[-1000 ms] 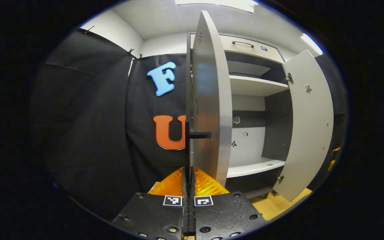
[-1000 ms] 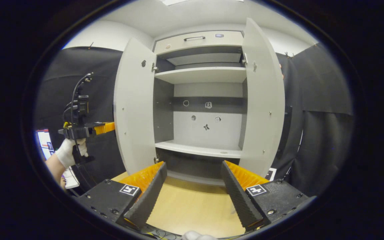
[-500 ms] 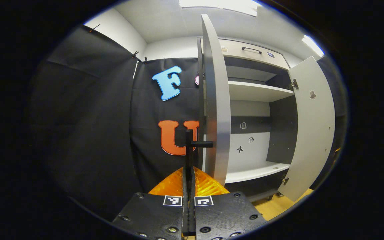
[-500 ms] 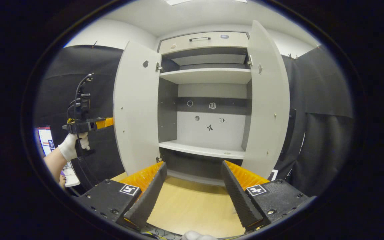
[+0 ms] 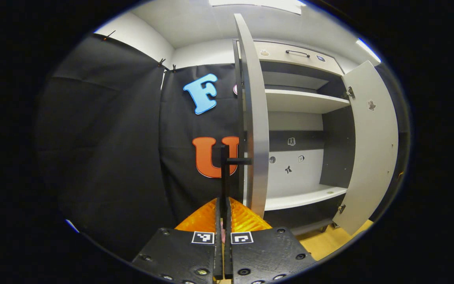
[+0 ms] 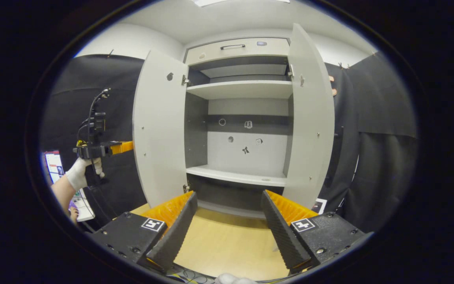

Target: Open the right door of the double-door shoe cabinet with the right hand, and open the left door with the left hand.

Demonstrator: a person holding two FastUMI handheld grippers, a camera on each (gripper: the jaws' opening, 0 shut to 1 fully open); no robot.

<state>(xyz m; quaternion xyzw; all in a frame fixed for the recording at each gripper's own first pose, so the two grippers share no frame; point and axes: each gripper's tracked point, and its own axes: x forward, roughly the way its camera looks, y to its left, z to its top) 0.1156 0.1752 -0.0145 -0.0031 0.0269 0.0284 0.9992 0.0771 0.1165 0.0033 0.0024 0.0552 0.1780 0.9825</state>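
Straight ahead of the left gripper [image 5: 223, 205]: handle [image 5: 224, 173] of the left door [image 5: 255, 118], a vertical bar, long axis upright, gripped between fully closed fingers. Door edge-on, swung wide. Right door [image 6: 309, 126]: open, well apart from the right gripper [image 6: 229, 221], fingers spread, holding nothing. Cabinet [image 6: 242, 88]: both doors open; left hand [image 6: 79, 175] nearer its handle.

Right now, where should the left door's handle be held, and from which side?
Take the handle by its upright bar, below the short post joining it to the left door. Come from the door's outer face, one finger either side, since the bar stands clear of the panel. The left tongs are shut there.
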